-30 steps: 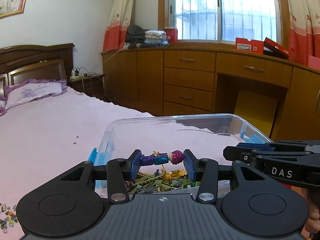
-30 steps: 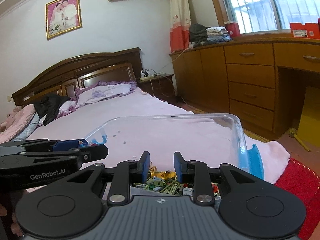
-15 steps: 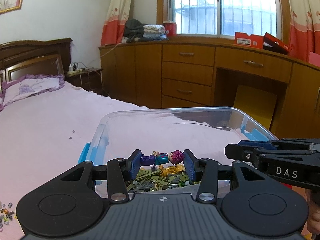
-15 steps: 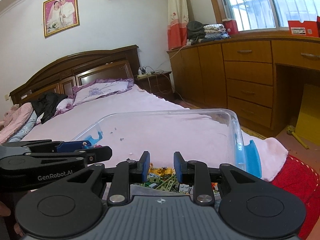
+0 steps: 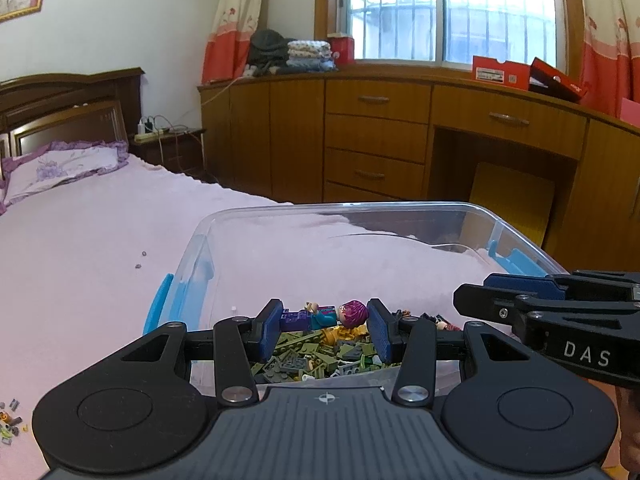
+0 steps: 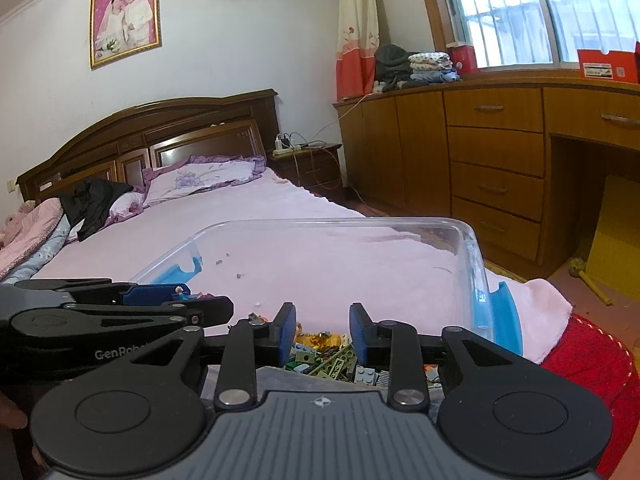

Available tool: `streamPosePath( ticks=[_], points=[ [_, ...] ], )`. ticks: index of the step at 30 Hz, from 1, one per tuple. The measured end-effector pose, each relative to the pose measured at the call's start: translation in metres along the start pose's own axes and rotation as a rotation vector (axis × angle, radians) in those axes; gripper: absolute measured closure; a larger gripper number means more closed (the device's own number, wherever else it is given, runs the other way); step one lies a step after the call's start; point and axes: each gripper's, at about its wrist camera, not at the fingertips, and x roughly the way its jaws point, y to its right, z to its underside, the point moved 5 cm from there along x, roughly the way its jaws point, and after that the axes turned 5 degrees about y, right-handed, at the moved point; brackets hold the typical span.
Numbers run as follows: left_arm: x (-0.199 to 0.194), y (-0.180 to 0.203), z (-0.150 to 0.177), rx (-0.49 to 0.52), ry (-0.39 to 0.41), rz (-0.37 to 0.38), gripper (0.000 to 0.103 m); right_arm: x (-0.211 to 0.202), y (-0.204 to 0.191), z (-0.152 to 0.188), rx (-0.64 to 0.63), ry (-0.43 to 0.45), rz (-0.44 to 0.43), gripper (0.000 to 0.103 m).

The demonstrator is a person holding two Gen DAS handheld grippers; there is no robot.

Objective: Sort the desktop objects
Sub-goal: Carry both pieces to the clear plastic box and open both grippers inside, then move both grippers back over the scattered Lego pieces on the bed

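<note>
My left gripper point(image 5: 325, 322) is shut on a small toy figure point(image 5: 320, 315) with magenta hair and a purple and teal body, held lying sideways above a clear plastic bin point(image 5: 344, 210). The bin holds a pile of small olive, grey and yellow bricks point(image 5: 320, 360). My right gripper point(image 6: 323, 330) is open and empty, over the same bin point(image 6: 468, 236) and its bricks point(image 6: 328, 360). The left gripper also shows in the right wrist view point(image 6: 160, 300), at the left, and the right gripper shows in the left wrist view point(image 5: 520, 292), at the right.
The bin sits on a pink bed point(image 5: 80, 240) near its foot edge. A few loose bricks point(image 5: 10, 424) lie on the bed at the lower left. Two tiny pieces point(image 5: 140, 260) lie left of the bin. Wooden drawers point(image 5: 376, 136) stand behind.
Both grippers have come slightly lower and closer over the bin. The left gripper still holds the figure. The right gripper's jaws stay the same width apart.
</note>
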Motion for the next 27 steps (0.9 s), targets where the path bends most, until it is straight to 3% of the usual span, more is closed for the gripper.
streamPosePath(
  ticks=[12,14,16,19,21,25,26,27],
  points=[
    [0.002,-0.001,0.002,0.000,-0.004,-0.004,0.053,0.002,-0.011,0.002,-0.027,0.009,-0.014,0.053],
    [0.001,-0.003,0.003,-0.008,-0.003,-0.015,0.050,0.002,-0.012,0.004,-0.029,0.016,-0.017,0.050],
    [-0.002,-0.005,0.004,-0.019,-0.002,-0.030,0.036,0.002,-0.013,0.006,-0.030,0.026,-0.019,0.048],
    [-0.009,-0.007,0.005,-0.015,0.009,-0.057,0.035,0.000,-0.015,0.008,-0.031,0.049,-0.044,0.042],
    [-0.019,-0.009,0.006,0.012,0.026,-0.096,0.027,-0.001,-0.016,0.009,-0.034,0.064,-0.064,0.037],
    [-0.045,-0.011,0.009,0.017,0.054,-0.125,0.032,-0.007,-0.020,0.011,-0.050,0.092,-0.126,0.026],
    [-0.053,-0.011,0.010,0.012,0.061,-0.145,0.028,-0.008,-0.021,0.011,-0.051,0.096,-0.150,0.025],
    [-0.062,-0.012,0.012,0.000,0.065,-0.172,0.016,-0.009,-0.020,0.011,-0.049,0.095,-0.164,0.020]
  ],
)
